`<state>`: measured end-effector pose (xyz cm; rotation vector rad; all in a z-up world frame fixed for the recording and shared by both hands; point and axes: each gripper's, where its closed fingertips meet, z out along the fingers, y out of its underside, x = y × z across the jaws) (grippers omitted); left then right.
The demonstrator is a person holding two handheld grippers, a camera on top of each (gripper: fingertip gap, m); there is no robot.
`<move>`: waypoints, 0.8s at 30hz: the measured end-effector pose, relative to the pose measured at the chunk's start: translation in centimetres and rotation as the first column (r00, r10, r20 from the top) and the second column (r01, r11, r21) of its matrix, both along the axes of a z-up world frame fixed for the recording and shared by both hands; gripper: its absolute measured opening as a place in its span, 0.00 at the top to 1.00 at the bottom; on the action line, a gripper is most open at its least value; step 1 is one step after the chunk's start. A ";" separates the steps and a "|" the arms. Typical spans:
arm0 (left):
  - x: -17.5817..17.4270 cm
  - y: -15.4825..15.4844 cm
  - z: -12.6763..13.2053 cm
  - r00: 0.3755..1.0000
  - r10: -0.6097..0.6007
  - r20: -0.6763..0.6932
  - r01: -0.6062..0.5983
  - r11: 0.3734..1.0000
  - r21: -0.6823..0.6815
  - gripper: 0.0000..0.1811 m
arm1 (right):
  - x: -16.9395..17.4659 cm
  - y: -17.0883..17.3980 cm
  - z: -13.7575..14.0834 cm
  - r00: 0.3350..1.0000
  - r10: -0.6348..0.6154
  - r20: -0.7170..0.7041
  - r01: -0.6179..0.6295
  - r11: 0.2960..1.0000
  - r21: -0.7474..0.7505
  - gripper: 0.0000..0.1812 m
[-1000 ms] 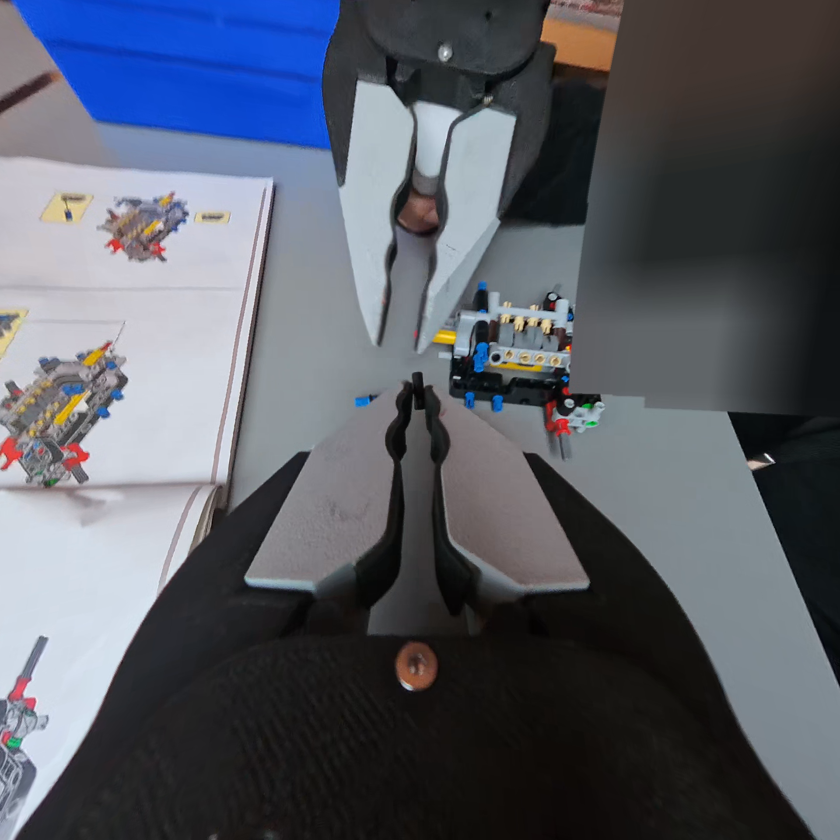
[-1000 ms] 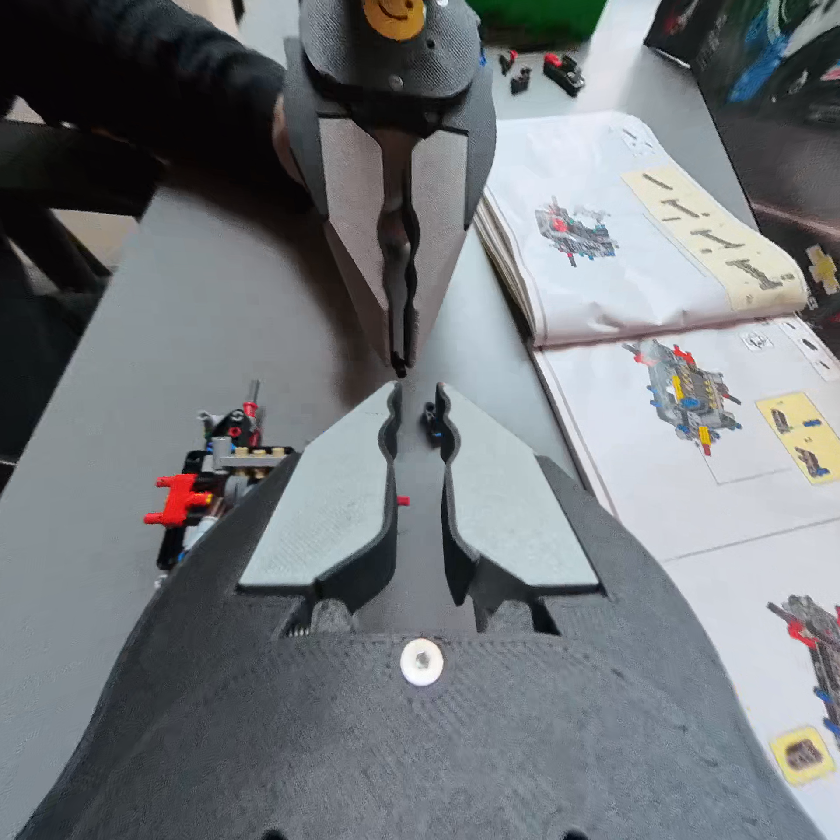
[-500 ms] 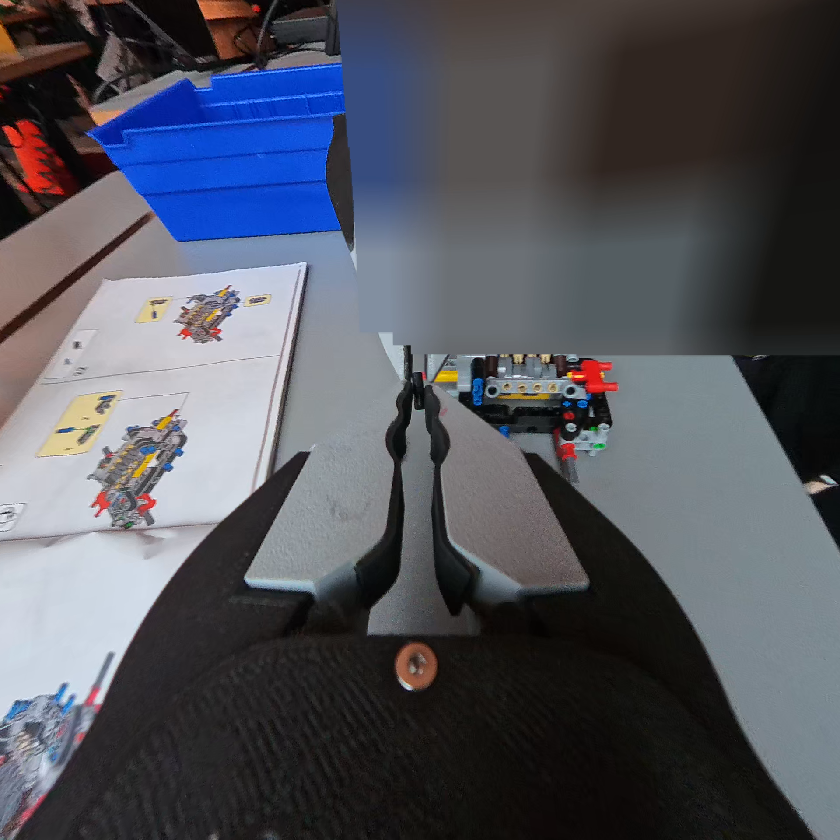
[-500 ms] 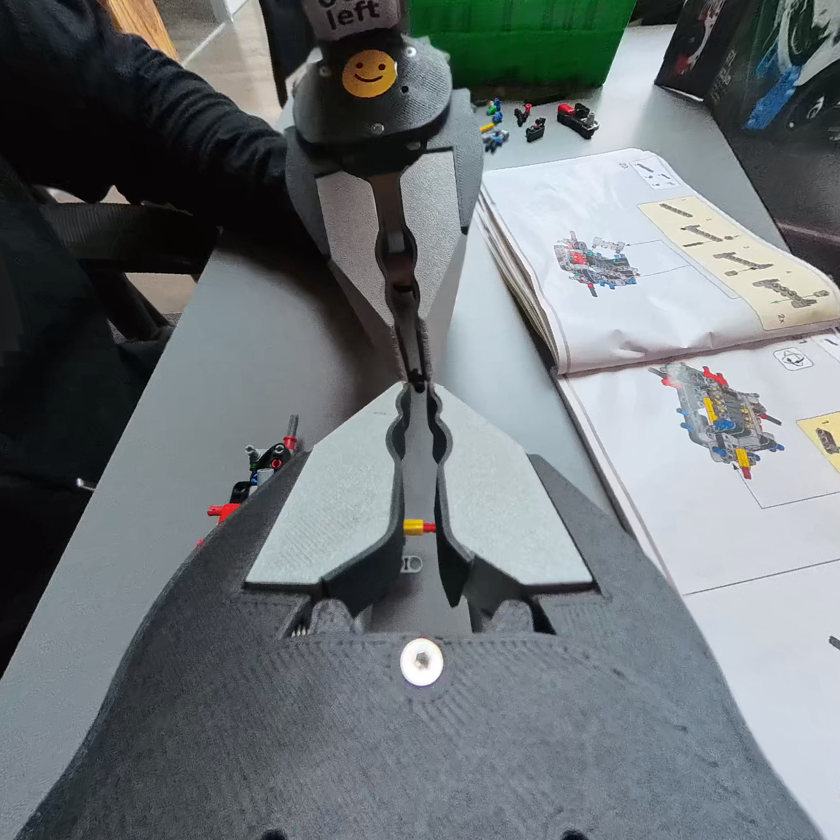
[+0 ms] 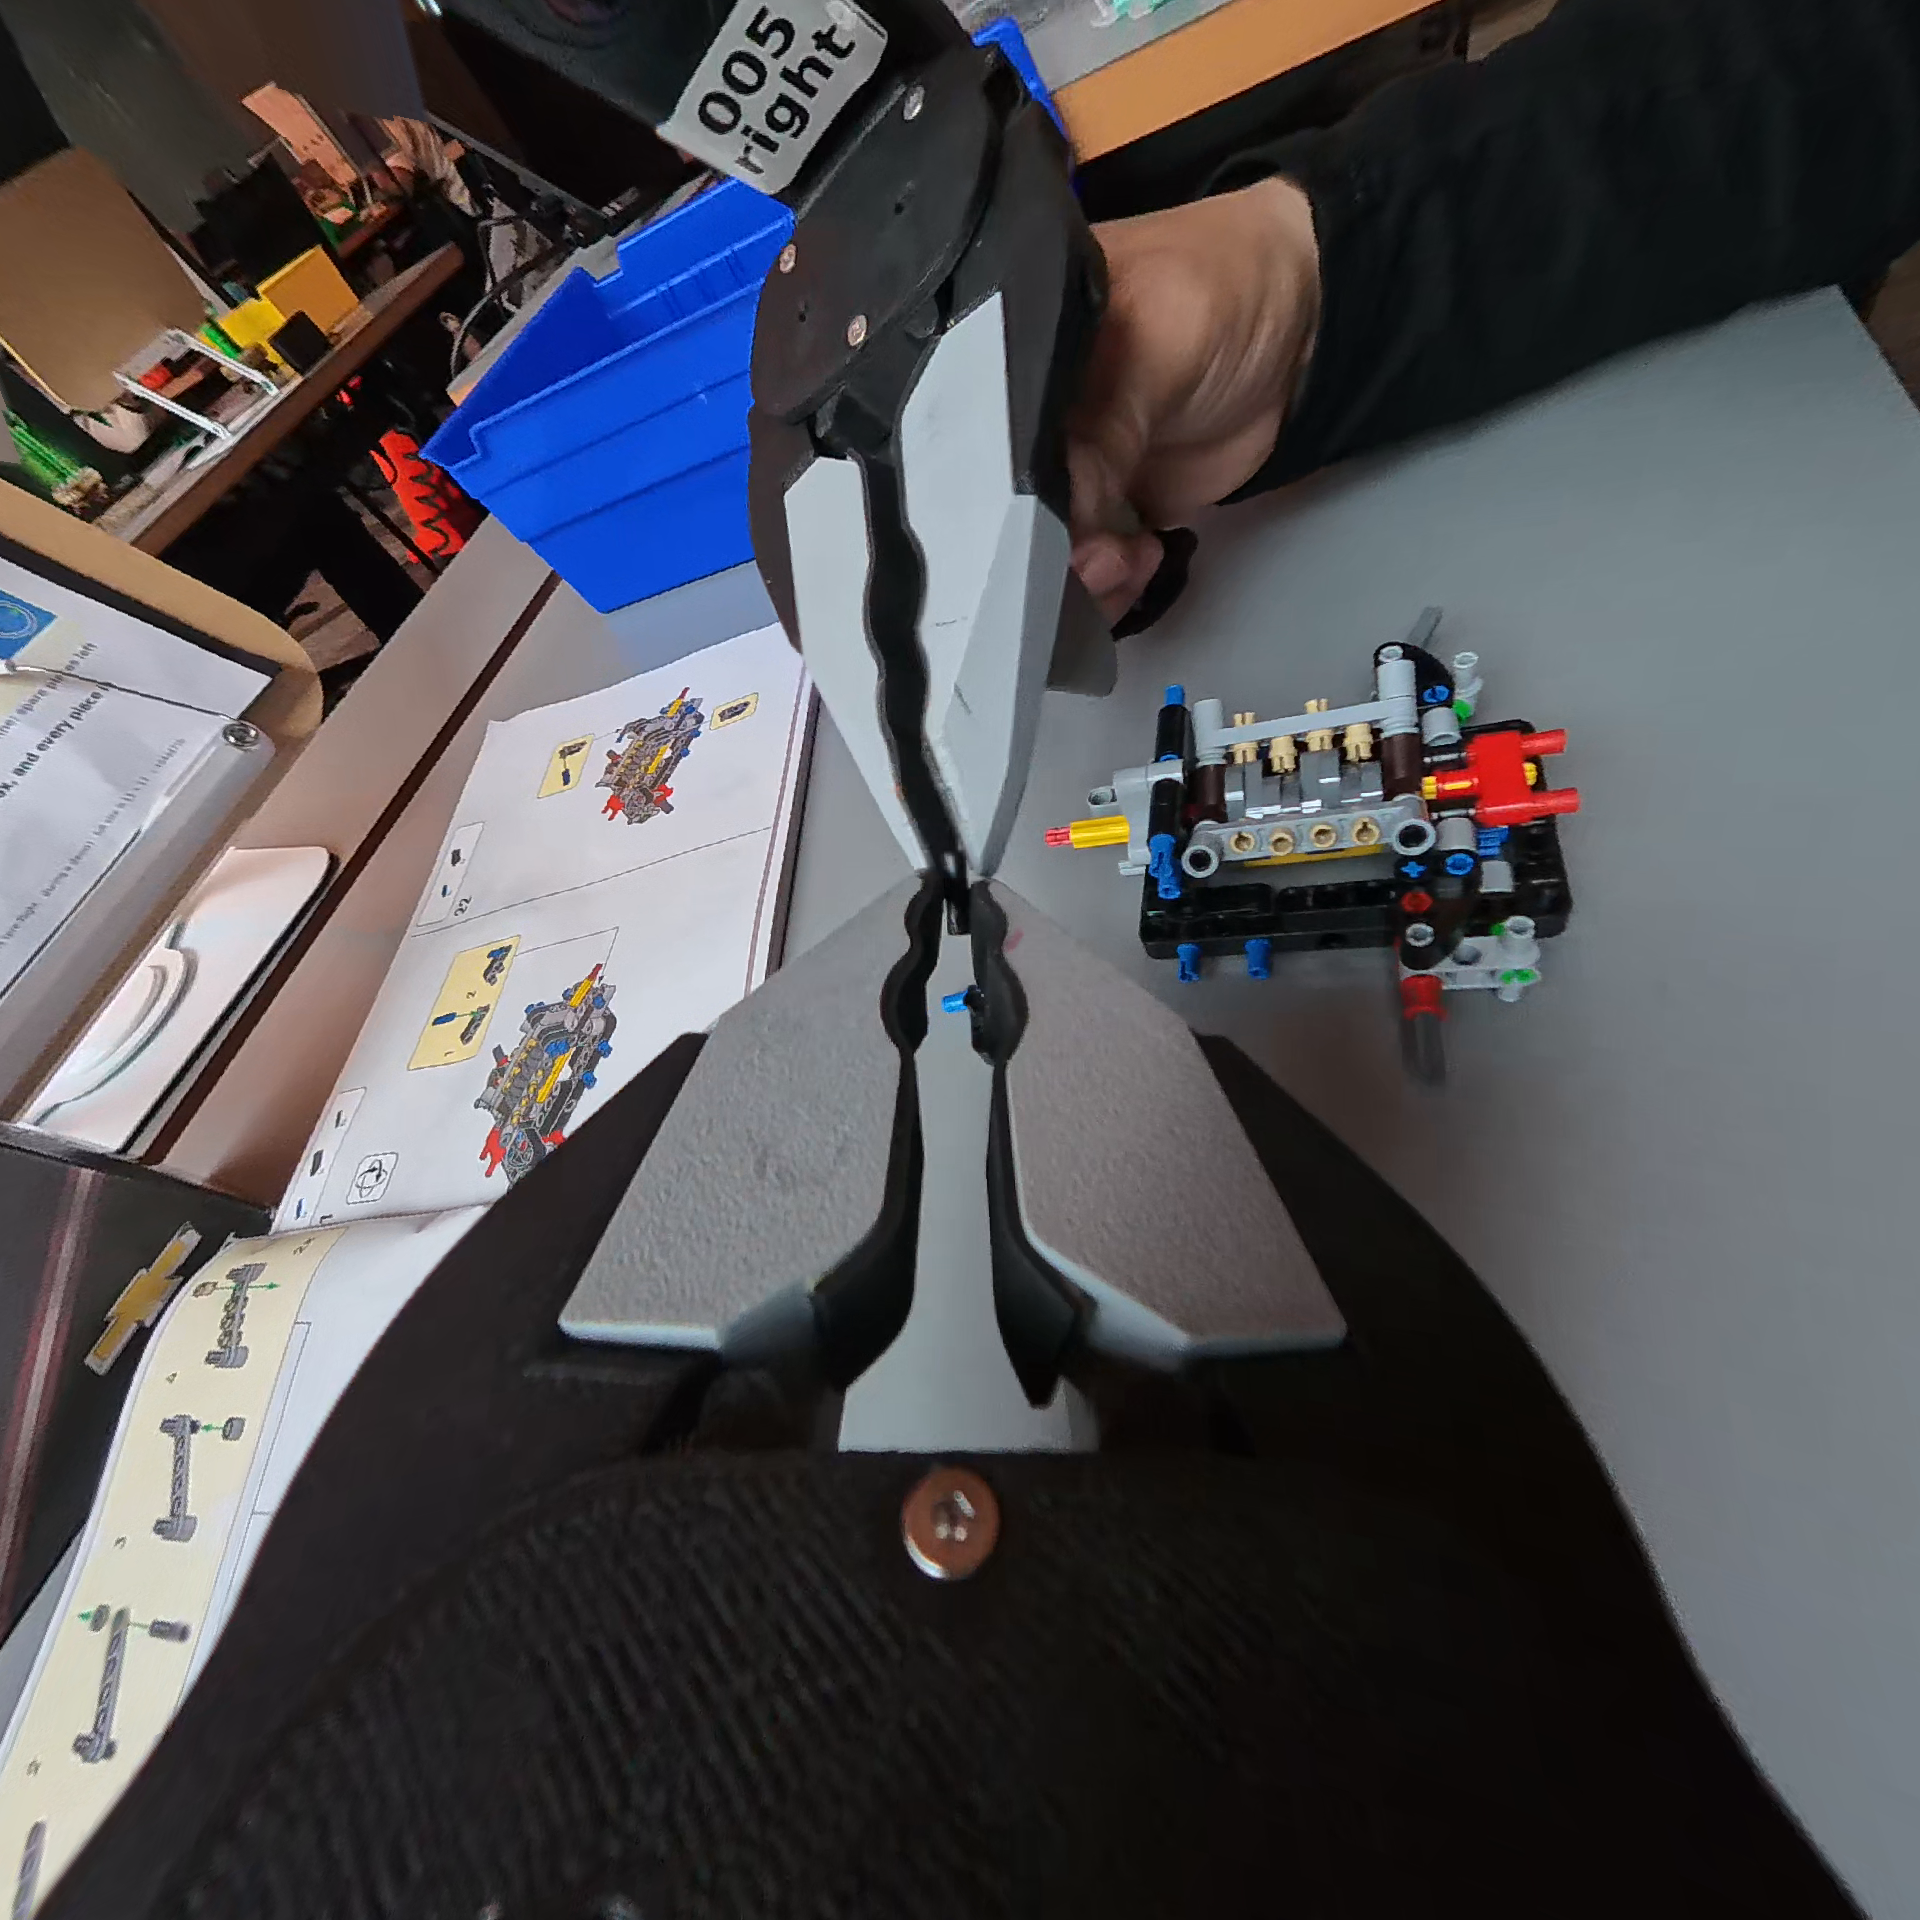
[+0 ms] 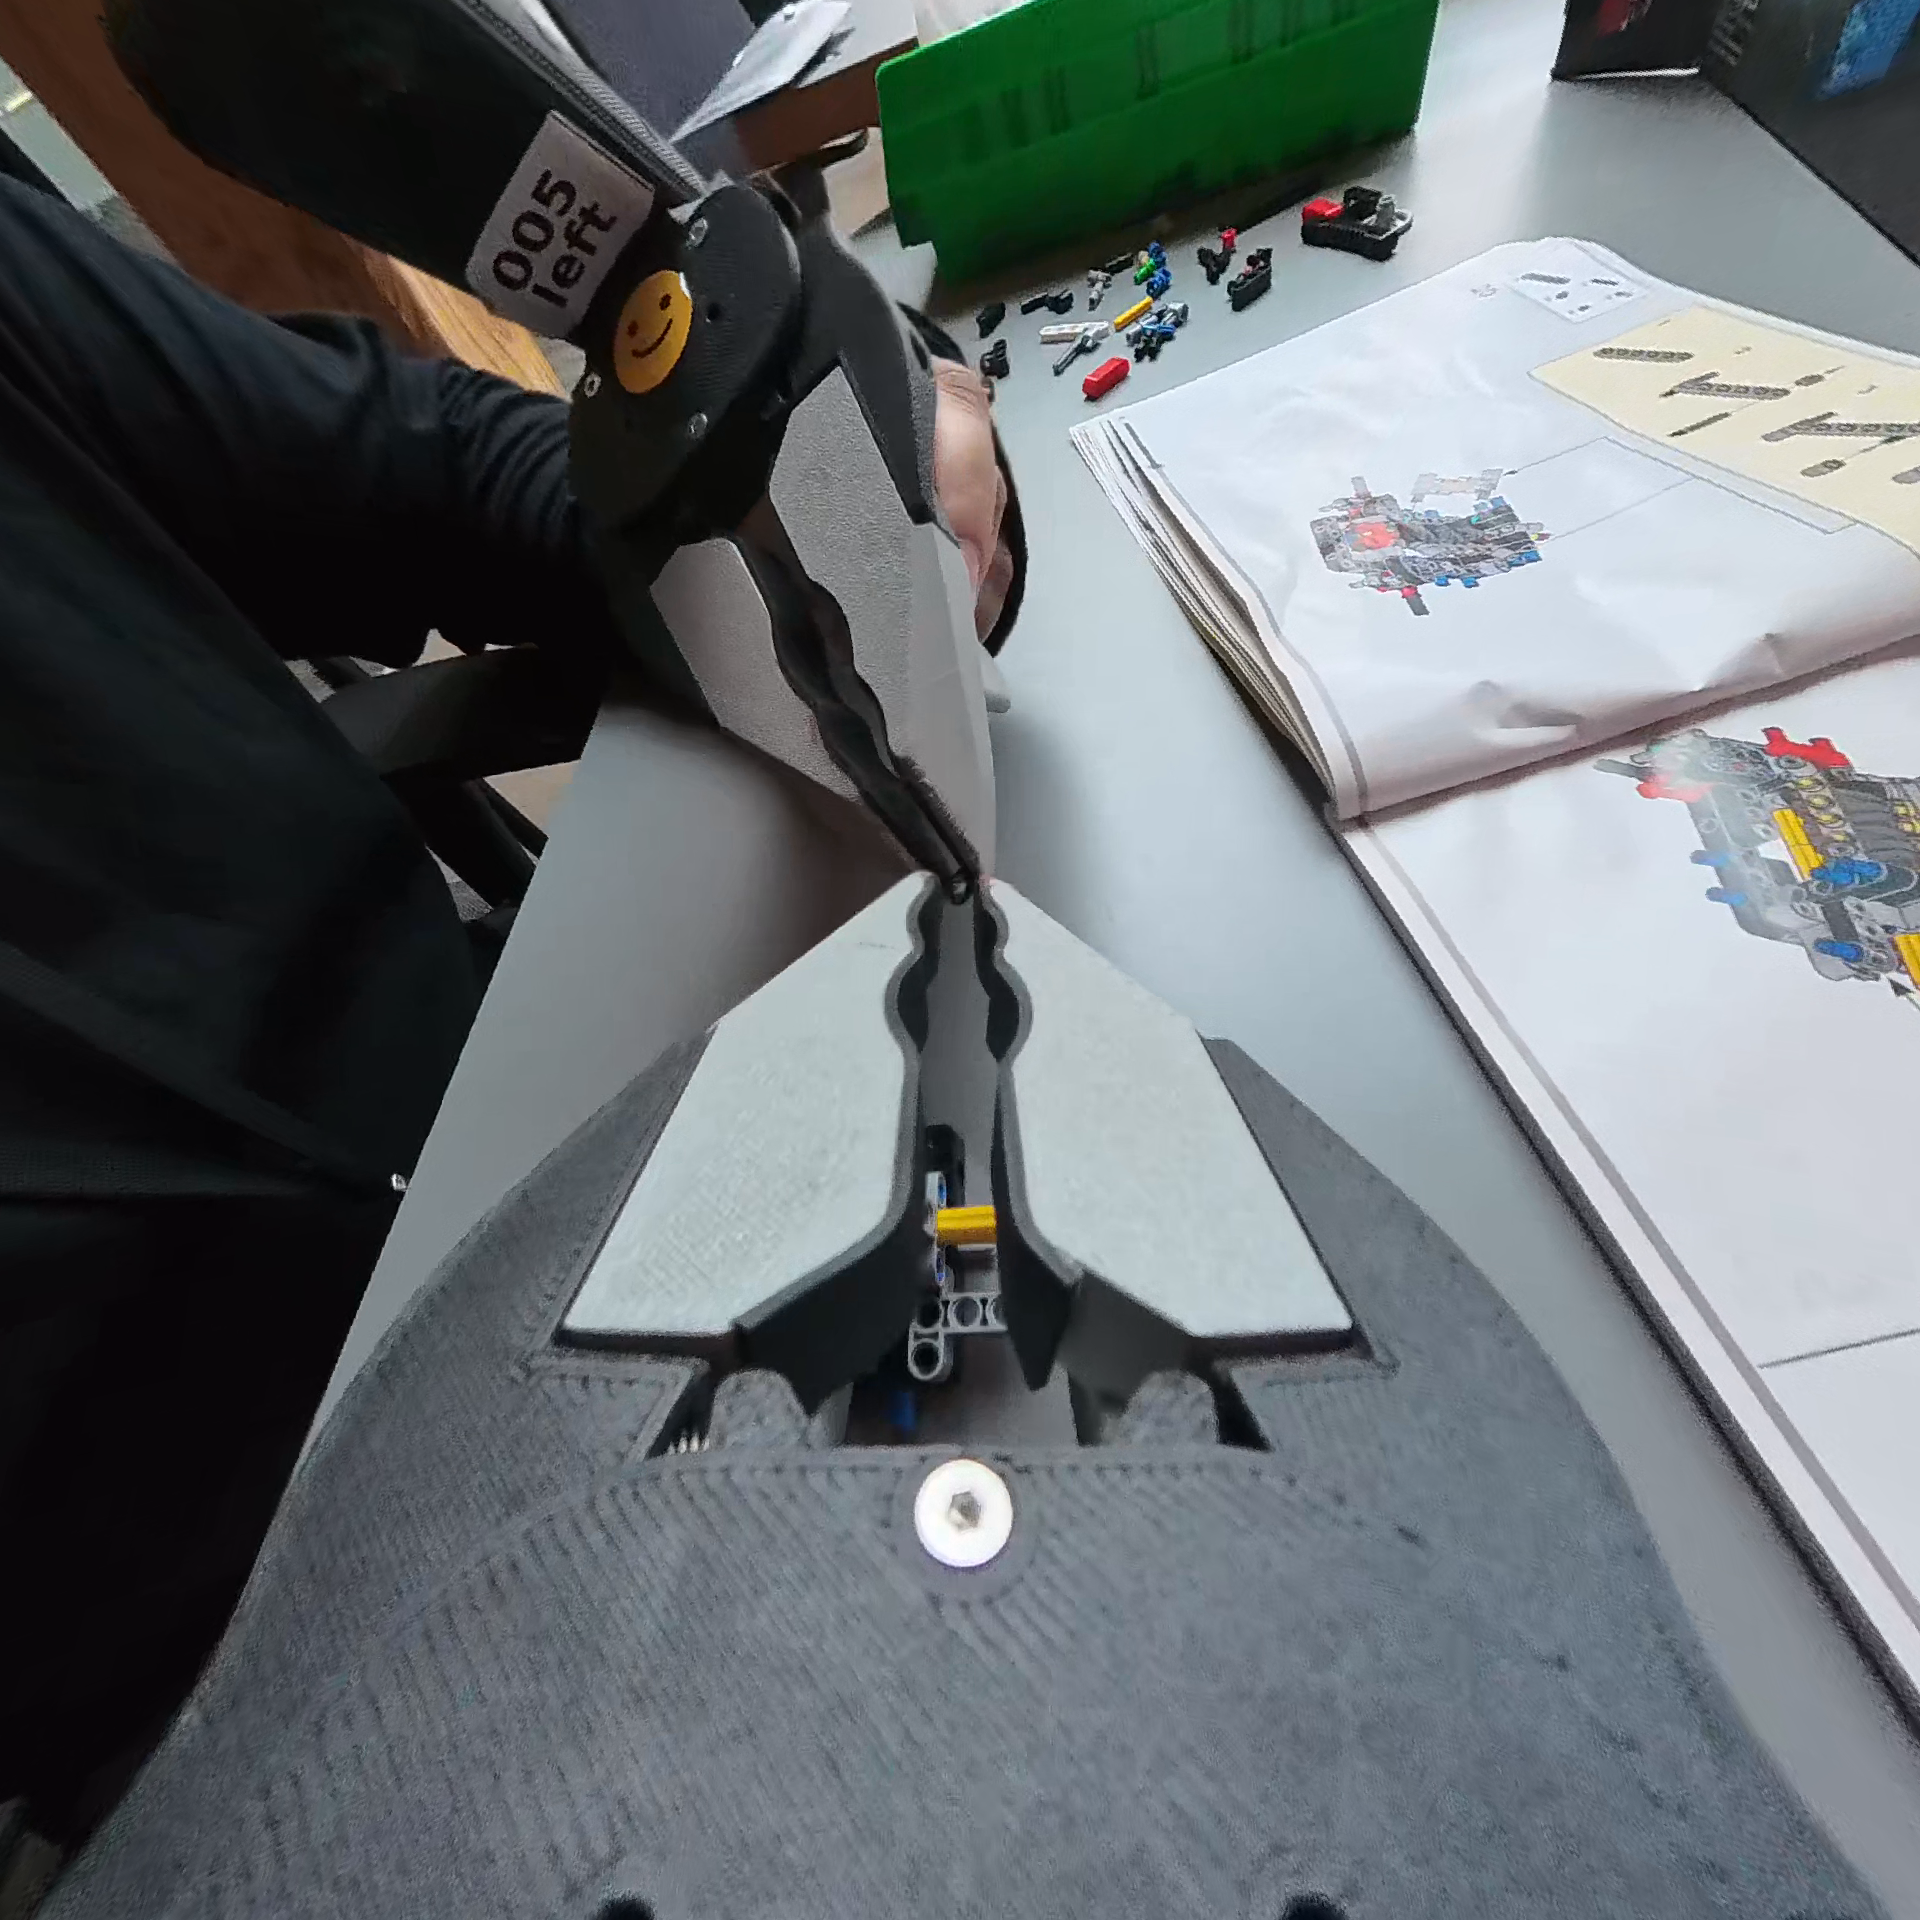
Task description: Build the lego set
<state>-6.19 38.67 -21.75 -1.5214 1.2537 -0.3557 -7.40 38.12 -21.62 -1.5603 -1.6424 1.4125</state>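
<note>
- Grey worktop (image 5: 1662, 1195) carries an open instruction booklet (image 5: 623, 883), a blue bin (image 5: 623, 416) behind, and loose pieces (image 6: 1132, 312) by a green bin (image 6: 1143, 114).
- Left gripper (image 5: 956, 914) and right gripper (image 6: 961, 894) meet tip to tip, both jaws clenched on a small black piece (image 5: 957, 914).
- Partly built lego model (image 5: 1351, 831) sits beside them, apart.
- Likely a hand-over or regrip; next, one releases, the other carries it to the model.

Blue bin (image 5: 623, 395), green bin (image 6: 1143, 114), grey table (image 5: 1558, 1195)
</note>
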 end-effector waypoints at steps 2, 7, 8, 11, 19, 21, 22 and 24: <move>0.0 0.1 -0.1 1.000 0.012 -0.023 -0.011 1.000 0.016 0.99 | -0.1 0.1 -0.1 1.000 -0.008 0.008 0.008 1.000 -0.011 0.99; -0.1 0.4 -0.4 0.996 0.051 -0.068 -0.047 0.998 0.047 0.99 | -0.2 0.5 -0.4 0.999 -0.031 0.024 0.033 0.997 -0.064 0.99; -0.2 0.4 -0.4 0.995 0.057 -0.079 -0.052 0.997 0.058 0.99 | -0.2 0.5 -0.4 0.999 -0.033 0.027 0.035 0.997 -0.073 0.99; -0.1 0.5 -0.3 0.993 0.077 -0.093 -0.069 0.994 0.089 0.99 | -0.1 0.6 -0.4 0.999 -0.041 0.027 0.043 0.996 -0.076 0.99; -0.3 0.8 -0.9 0.994 0.085 -0.074 -0.084 0.996 0.019 0.96 | 0.2 0.8 -1.1 0.998 -0.039 0.053 0.039 0.999 0.004 0.99; -0.4 0.8 -1.2 0.995 0.081 -0.063 -0.083 0.996 -0.026 0.95 | 0.3 0.8 -1.2 0.998 -0.033 0.049 0.031 0.999 0.030 0.99; -0.5 0.8 -1.4 0.995 0.078 -0.056 -0.082 0.995 -0.057 0.95 | 0.3 0.8 -1.0 0.999 -0.027 0.034 0.025 0.998 0.053 1.00; -0.4 0.6 -1.9 0.998 0.054 -0.039 -0.059 0.990 -0.129 0.95 | 0.5 0.4 -0.6 1.000 -0.001 -0.001 0.001 0.992 0.125 0.99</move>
